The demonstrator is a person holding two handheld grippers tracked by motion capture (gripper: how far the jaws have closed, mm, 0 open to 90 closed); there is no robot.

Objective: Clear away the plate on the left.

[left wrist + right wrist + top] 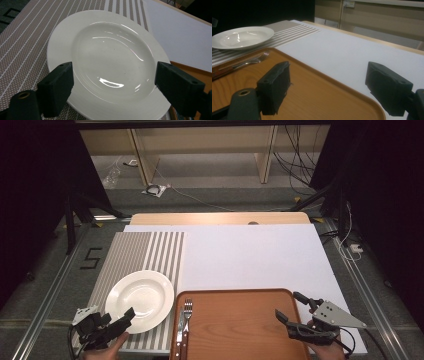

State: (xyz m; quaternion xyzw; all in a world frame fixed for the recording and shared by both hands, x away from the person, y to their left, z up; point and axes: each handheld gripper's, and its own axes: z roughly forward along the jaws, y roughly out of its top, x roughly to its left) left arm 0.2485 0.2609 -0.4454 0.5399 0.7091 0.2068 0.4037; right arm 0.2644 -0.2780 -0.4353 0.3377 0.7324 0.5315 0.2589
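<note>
Both tongs gape wide, left tongs (112,326) over the plate (140,300), right tongs (296,306) above the tray (240,325).

two black jaws of the right gripper (328,91) spread wide apart, nothing between them. left jaw over the wooden tray (312,82), right jaw over the white sheet (342,52) past the tray's rounded corner. a fork (249,61) lying on the tray at far left. beyond it, a white plate (242,37) on a striped mat (292,28).
</note>
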